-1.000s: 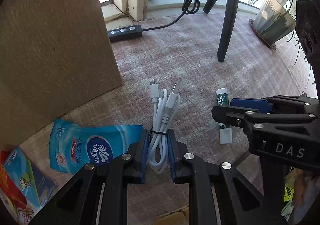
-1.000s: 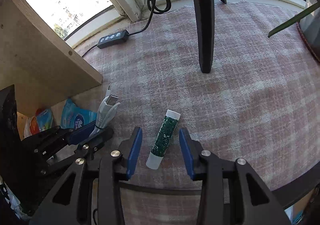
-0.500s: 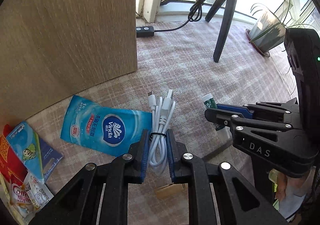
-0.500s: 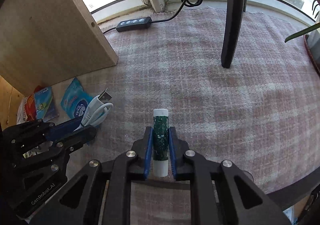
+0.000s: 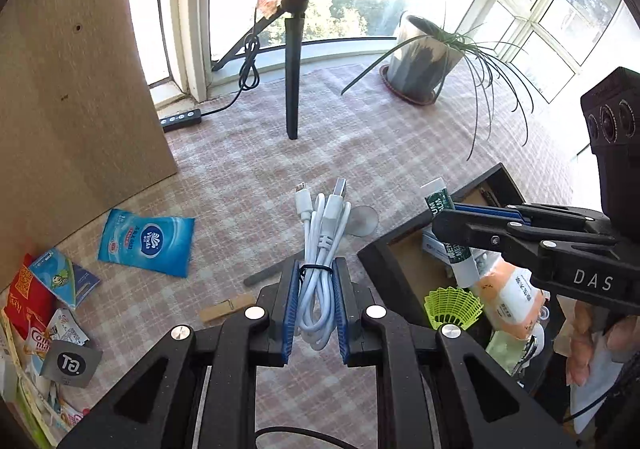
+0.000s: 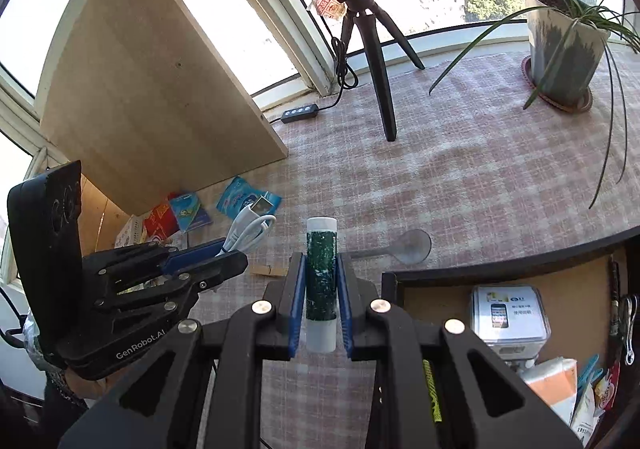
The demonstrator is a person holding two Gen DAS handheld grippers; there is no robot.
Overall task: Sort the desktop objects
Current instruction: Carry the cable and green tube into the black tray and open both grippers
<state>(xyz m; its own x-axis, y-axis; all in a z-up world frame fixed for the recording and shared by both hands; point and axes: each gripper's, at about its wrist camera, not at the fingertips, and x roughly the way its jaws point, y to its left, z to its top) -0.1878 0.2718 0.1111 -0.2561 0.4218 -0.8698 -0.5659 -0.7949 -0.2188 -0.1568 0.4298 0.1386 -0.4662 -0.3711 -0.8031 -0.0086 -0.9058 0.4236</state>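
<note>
My left gripper (image 5: 316, 277) is shut on a coiled white USB cable (image 5: 320, 249) and holds it above the checked tablecloth. The cable also shows in the right wrist view (image 6: 250, 231). My right gripper (image 6: 320, 269) is shut on a green tube with white ends (image 6: 320, 277), held above the cloth. In the left wrist view the tube (image 5: 450, 233) hangs over the open dark drawer (image 5: 384, 265) at the right.
The drawer (image 6: 480, 269) holds a phone box (image 6: 506, 313), packets and a green shuttlecock (image 5: 452, 305). On the cloth lie a blue tissue pack (image 5: 146, 243), a wooden clothespin (image 5: 226, 307), a spoon (image 6: 404, 245) and snack packets (image 5: 44, 297). A wooden board (image 5: 72, 109), tripod (image 5: 294, 69) and plant pot (image 5: 420, 61) stand behind.
Both grippers have lifted and drawn back with their objects, bringing the drawer into view. A second ago the right gripper was open around the tube on the cloth; it then closed on it.
</note>
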